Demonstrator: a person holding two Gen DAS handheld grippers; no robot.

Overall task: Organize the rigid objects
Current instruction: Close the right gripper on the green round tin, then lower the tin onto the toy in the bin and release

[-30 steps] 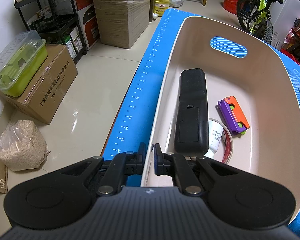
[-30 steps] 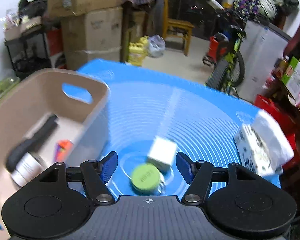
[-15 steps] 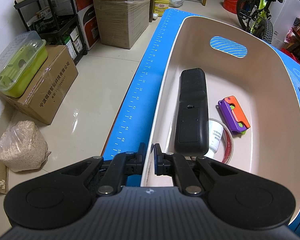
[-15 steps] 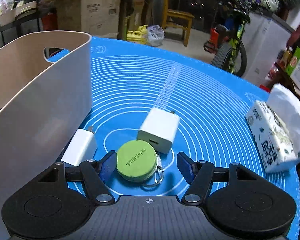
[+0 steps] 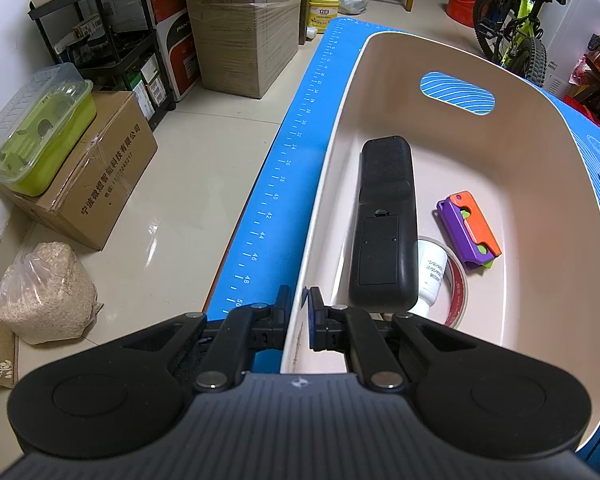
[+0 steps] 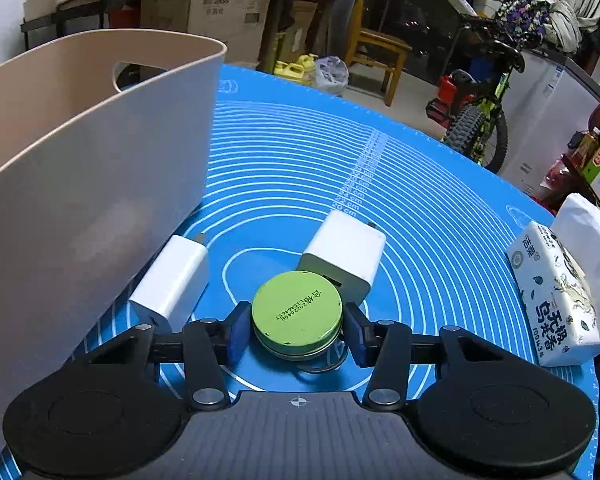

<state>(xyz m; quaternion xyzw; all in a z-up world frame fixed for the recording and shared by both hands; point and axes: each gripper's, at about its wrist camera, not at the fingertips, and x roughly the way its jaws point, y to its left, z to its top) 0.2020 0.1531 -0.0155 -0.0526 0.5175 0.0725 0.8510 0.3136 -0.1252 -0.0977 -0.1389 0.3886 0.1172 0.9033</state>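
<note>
Left claw (image 5: 299,312) clamped on the near rim of the beige plastic bin (image 5: 540,128) — likely steadying it. Right claw (image 6: 296,330), jaws just closing, bracketing the round green tin (image 6: 297,313) on the blue-matted counter (image 6: 284,168) — pads seemingly touching, for transfer into the bin.

Glossy pale floor (image 5: 172,208), stacked cartons (image 5: 240,20), wooden chair (image 6: 374,46)

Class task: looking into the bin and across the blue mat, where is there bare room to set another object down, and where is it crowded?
Free: the bin floor beyond the black remote toward the handle slot, and the mat beyond the larger white charger. Crowded: around the green tin, chargers alongside, and the bin's near end with the tape roll.
</note>
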